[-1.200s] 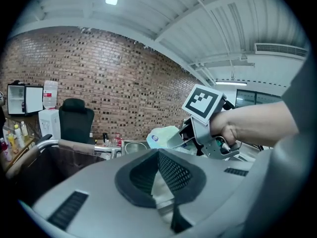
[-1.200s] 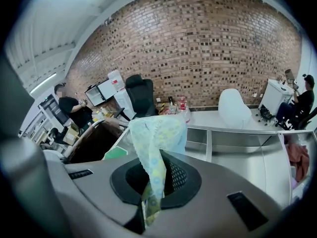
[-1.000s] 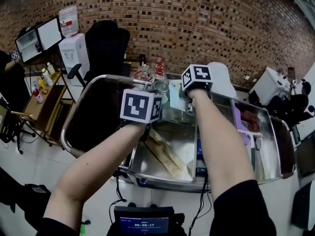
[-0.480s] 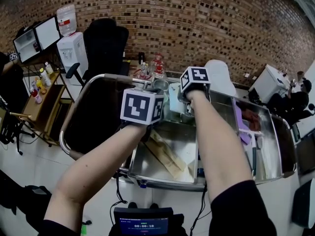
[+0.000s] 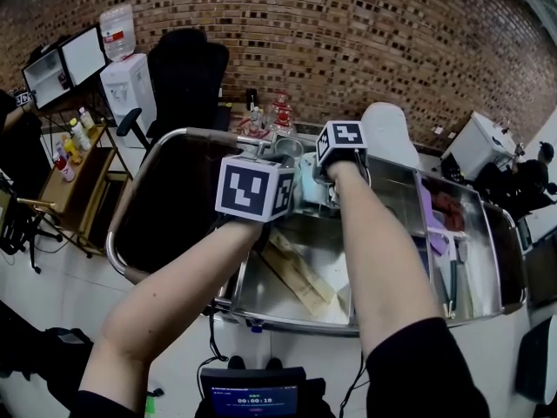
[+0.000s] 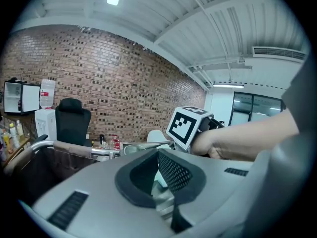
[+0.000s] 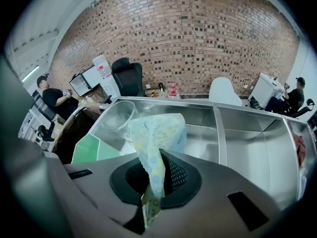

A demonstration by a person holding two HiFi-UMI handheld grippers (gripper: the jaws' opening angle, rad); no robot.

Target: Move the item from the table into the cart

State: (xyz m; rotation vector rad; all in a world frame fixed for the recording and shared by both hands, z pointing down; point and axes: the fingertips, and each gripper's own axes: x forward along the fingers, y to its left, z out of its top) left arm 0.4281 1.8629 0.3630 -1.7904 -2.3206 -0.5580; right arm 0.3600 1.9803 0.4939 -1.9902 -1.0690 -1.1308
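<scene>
Head view: the steel cart (image 5: 483, 307) has walls and dividers. Over its far left compartment the right gripper (image 5: 325, 179) points steeply down, and a pale patterned packet (image 5: 306, 179) hangs from it, above the cart floor. The left gripper (image 5: 254, 190) is over the cart's left edge, pointing nearly level. A clear bowl (image 5: 285, 151) stands in the cart's far left corner. Long brown flat pieces (image 5: 296, 275) lie in the cart's near left compartment. Purple things (image 5: 430, 220) lie in its right part. A dark cloth bin with a metal rail (image 5: 170, 207) stands against the cart's left side, and a black office chair (image 5: 187, 72) is beyond that.

Left gripper view: the jaws meet at the tips and grip nothing. The right gripper's marker cube and the hand that holds it are just ahead, over the cart. The dark bin shows at the left.

Right gripper view: the jaws are pinched tight on the packet's thin edge. Its wider part spreads out past the tips, over the cart's left compartment, clear of the floor. The bowl is just left of the packet, in the corner. A green sheet (image 7: 94, 150) lies at the cart's left wall, nearer the camera.
</scene>
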